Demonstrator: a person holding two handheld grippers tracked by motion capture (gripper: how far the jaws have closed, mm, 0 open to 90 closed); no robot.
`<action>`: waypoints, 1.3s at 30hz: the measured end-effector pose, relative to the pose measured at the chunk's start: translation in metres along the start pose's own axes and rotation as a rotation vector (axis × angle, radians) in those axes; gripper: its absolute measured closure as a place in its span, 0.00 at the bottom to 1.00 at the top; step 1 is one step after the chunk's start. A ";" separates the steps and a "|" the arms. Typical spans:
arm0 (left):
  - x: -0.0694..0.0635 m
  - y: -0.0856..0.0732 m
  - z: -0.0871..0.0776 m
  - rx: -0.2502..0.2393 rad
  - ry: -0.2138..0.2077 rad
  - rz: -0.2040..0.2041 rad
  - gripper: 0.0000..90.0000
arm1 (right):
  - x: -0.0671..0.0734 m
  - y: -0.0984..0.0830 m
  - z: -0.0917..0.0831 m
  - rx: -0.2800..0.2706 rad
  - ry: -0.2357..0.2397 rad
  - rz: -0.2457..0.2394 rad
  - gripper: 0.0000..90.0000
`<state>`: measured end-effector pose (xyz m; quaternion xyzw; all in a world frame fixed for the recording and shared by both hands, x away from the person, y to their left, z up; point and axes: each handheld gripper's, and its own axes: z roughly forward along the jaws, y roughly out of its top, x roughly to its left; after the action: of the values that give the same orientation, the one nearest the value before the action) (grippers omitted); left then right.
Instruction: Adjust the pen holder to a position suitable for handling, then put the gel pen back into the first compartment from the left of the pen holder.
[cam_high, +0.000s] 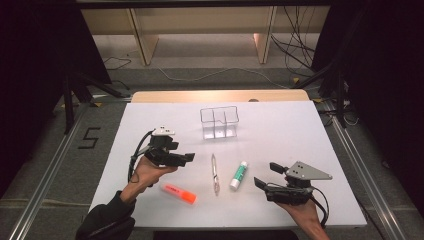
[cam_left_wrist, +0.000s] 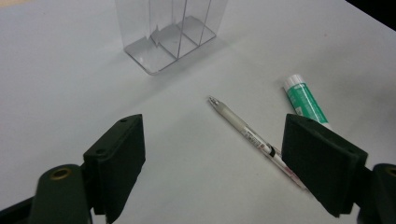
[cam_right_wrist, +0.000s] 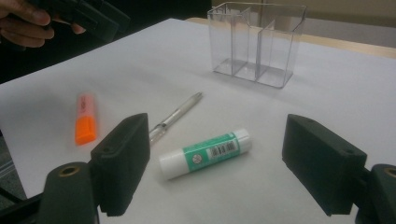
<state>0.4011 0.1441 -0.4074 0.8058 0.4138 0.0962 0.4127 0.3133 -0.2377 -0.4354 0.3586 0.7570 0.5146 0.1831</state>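
Both grippers, left gripper (cam_high: 186, 159) and right gripper (cam_high: 265, 174), hover released over a white bench (cam_high: 280, 135) carrying pen (cam_high: 215, 173), glue stick (cam_high: 238, 175), orange highlighter (cam_high: 179, 194) and clear organizer (cam_high: 219, 122), grey floor (cam_high: 75, 155) around.

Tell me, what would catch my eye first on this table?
Probably the orange highlighter at the near left of the white table, by the left gripper. A clear pen and a green-labelled glue stick lie mid-table, with a clear divided holder standing empty behind them.

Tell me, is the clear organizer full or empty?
Empty: through the clear organizer's walls, its compartments show only bare floor.
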 end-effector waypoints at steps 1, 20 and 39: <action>0.000 0.000 0.000 0.000 0.000 0.000 0.23 | 0.000 0.000 0.000 0.002 0.000 0.000 0.27; -0.021 -0.028 -0.020 -0.072 -0.009 0.000 0.21 | 0.003 0.005 0.004 0.037 -0.006 0.018 0.27; -0.019 -0.044 -0.036 -0.180 -0.009 -0.056 0.17 | 0.010 0.036 0.027 0.166 0.025 0.041 0.28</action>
<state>0.3450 0.1646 -0.4141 0.7540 0.4238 0.1179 0.4878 0.3369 -0.2055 -0.4123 0.3817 0.7916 0.4583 0.1328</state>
